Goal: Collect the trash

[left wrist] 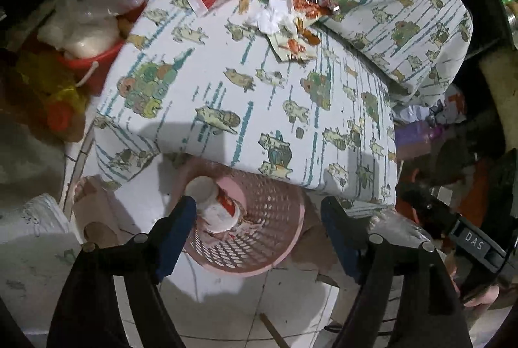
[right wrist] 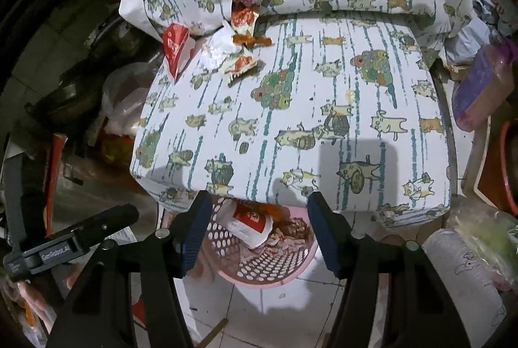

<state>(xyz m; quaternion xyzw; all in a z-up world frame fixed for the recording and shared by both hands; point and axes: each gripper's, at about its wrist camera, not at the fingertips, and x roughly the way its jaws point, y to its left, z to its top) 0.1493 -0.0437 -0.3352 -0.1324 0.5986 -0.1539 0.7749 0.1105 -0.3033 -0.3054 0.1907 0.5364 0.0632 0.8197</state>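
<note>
Both hand-held grippers, left [left wrist: 259,238] and right [right wrist: 255,231], hang spread and empty over the pink basket [left wrist: 275,263]. A red cup [left wrist: 215,205] lies inside; wrappers [left wrist: 291,34], perhaps sauce-stained, remain on the cushion [left wrist: 226,95].

My left hand-held gripper [left wrist: 259,234] points steeply down, its jaws standing wide apart with nothing pressed between the blue pads [left wrist: 173,238]. My right hand-held gripper [right wrist: 260,234] tilts down the same way, jaws parted and gripping nothing. Each one shows at the edge of the other's view, with my fingers [left wrist: 482,296] wrapped around the right handle.
</note>
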